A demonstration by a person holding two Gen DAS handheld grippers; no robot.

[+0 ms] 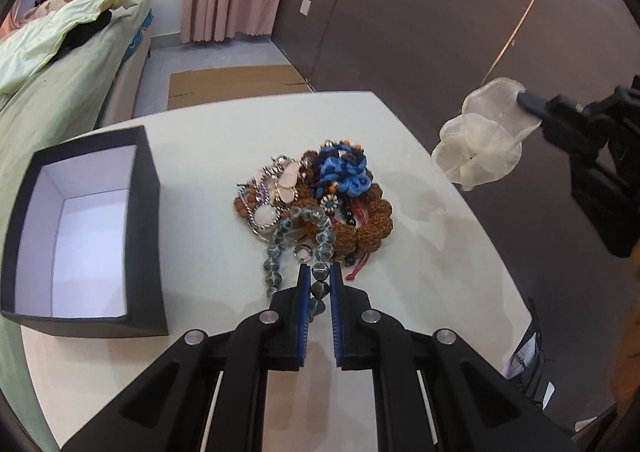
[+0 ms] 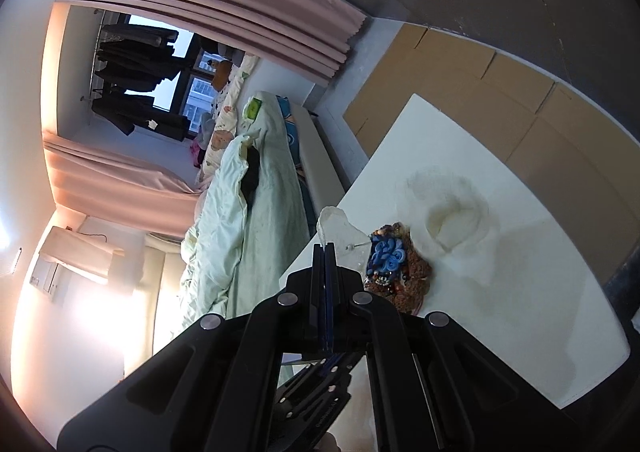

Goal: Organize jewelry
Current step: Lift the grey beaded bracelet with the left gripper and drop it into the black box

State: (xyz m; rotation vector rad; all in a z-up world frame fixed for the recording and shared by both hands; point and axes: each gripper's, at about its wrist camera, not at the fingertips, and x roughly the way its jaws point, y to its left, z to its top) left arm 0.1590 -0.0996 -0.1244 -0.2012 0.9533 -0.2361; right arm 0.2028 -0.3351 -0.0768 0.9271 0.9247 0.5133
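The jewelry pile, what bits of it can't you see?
- Left wrist view: the blue-grey bead strand runs between the left tongs; their fingers hide its near end.
- Right wrist view: the sheer white flower in the right tongs veils the jewelry pile; the tongs' body hides its near edge.

The right tongs [image 2: 325,248] pinch a sheer white fabric piece [image 2: 334,226], held above the white surface [image 2: 520,272]. A jewelry heap [image 2: 394,268] with blue cord lies beyond.
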